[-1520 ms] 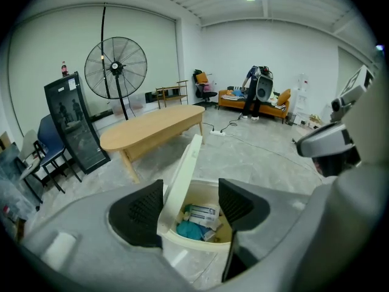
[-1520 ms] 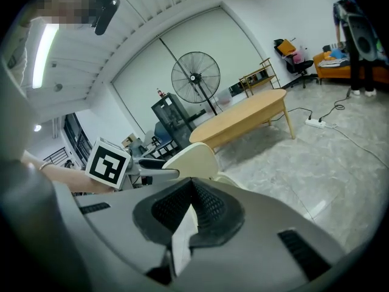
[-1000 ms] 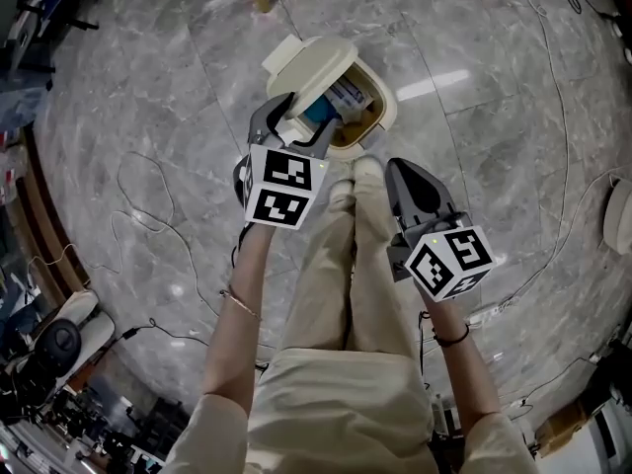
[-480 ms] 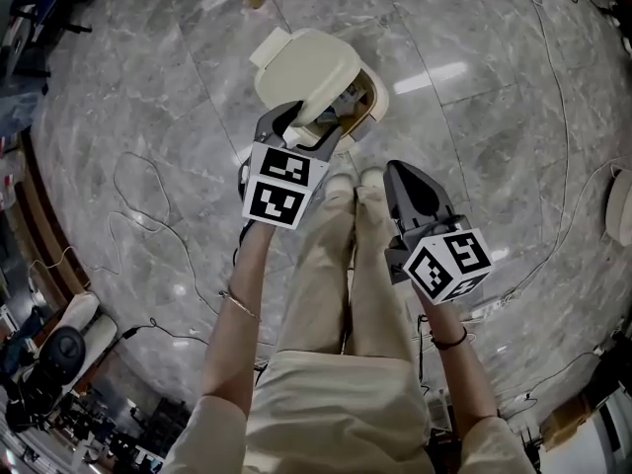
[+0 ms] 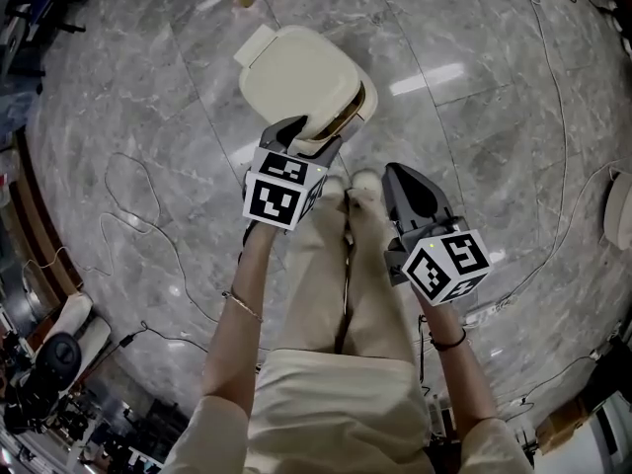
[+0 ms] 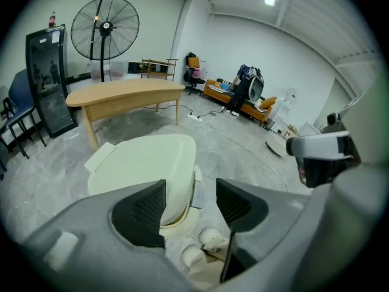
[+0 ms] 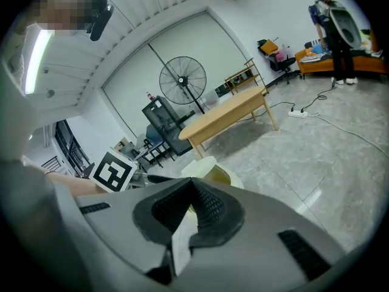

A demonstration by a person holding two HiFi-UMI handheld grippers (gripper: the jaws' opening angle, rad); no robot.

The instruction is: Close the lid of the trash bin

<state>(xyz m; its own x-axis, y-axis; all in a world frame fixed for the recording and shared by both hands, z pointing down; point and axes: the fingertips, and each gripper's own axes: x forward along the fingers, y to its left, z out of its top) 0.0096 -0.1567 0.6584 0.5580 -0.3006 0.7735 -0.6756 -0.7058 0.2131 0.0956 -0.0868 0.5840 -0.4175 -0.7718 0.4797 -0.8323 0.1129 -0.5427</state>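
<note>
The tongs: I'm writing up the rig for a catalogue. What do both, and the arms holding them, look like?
Both the left tongs and right tongs are grey moulded shells with black ribbed pads. Each carries a white cube printed with black square markers. No sleeves show; the left wrist wears a thin bracelet, the right a dark band.

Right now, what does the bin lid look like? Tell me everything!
The lid is cream, smooth like plastic, a rounded square with a small tab at its far corner. It sits tilted over the bin, almost shut, a gap left at the near edge. The left gripper is at that edge, jaws open though just closing a little, nothing pinched between them; whether it touches the lid I cannot tell.
</note>
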